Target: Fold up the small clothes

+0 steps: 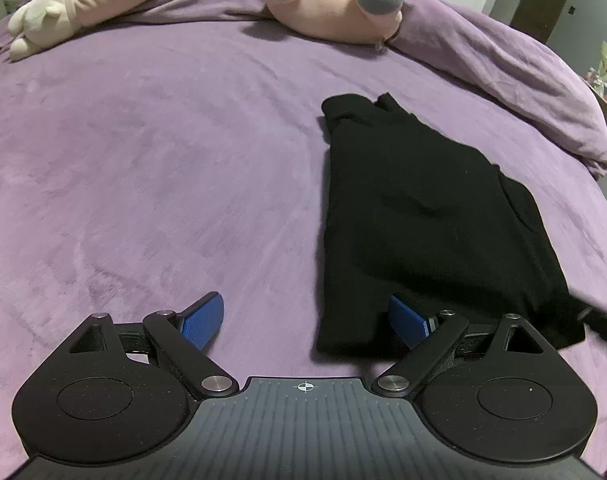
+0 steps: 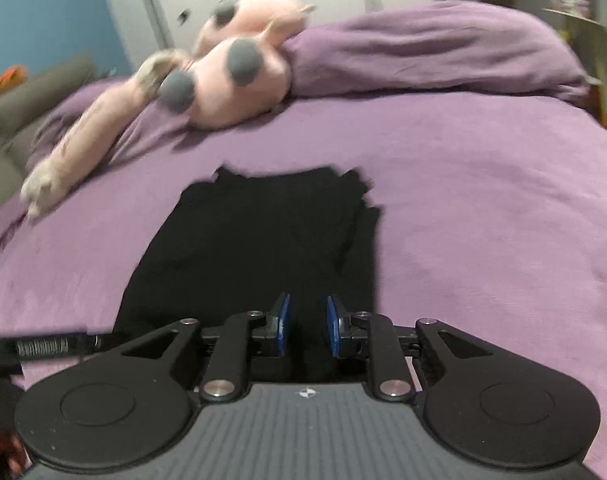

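Lying beyond folded black garment (image 1: 423,216), plush toy (image 1: 335,0) (left gripper (image 1: 307,320) released, right gripper (image 2: 307,328) unclear).

Folded garment (image 1: 423,216) flat on bed (image 1: 143,160), plush toy (image 1: 335,4) behind it, bunched blanket (image 1: 503,64) behind right

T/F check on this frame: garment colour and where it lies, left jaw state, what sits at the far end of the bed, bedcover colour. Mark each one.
1. The black fabric garment lies on the purple plush bedcover. True.
2. The left gripper is clamped on the garment. False: its jaws stand wide open, with nothing pressed between the pads.
3. A pink plush toy with grey round feet lies at the far end of the bed. True.
4. The garment is white. False: it is black.
5. The right gripper points toward the garment. True.
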`<state>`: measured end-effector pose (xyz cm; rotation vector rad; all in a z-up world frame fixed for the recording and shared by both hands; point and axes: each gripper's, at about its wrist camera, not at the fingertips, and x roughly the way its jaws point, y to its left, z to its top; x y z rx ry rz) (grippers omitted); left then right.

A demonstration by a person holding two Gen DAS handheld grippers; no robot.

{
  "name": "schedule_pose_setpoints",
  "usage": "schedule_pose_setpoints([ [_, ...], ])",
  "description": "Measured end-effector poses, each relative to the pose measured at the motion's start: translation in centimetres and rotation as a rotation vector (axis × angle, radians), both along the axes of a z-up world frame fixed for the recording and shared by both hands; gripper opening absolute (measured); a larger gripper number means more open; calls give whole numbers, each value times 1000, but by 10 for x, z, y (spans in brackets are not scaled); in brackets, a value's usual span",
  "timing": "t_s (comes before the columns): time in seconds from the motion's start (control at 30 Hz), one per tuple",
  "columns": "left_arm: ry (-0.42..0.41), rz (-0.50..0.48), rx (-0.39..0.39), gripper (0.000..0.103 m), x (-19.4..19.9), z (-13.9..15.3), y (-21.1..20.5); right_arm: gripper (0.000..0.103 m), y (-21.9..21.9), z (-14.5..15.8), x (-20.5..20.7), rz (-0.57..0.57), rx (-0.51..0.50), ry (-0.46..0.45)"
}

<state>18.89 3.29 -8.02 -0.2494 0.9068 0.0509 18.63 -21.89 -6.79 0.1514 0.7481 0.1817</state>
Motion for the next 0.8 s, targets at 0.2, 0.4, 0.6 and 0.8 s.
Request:
schedule_pose_setpoints([
  [0.2,32,-15,73,97,12,-14,-6,20,12,-23,-6,82,-179,-1],
  [0.4,52,-66,100,97,7,-13,-6,20,17,-20,-4,111,-222,48],
  [0.6,98,-42,115,96,-29,5,-3,57,19,-3,-28,96,-168,228],
  [0.8,70,-20,243,97,-52,30,-14,80,19,14,-53,20,-124,265],
])
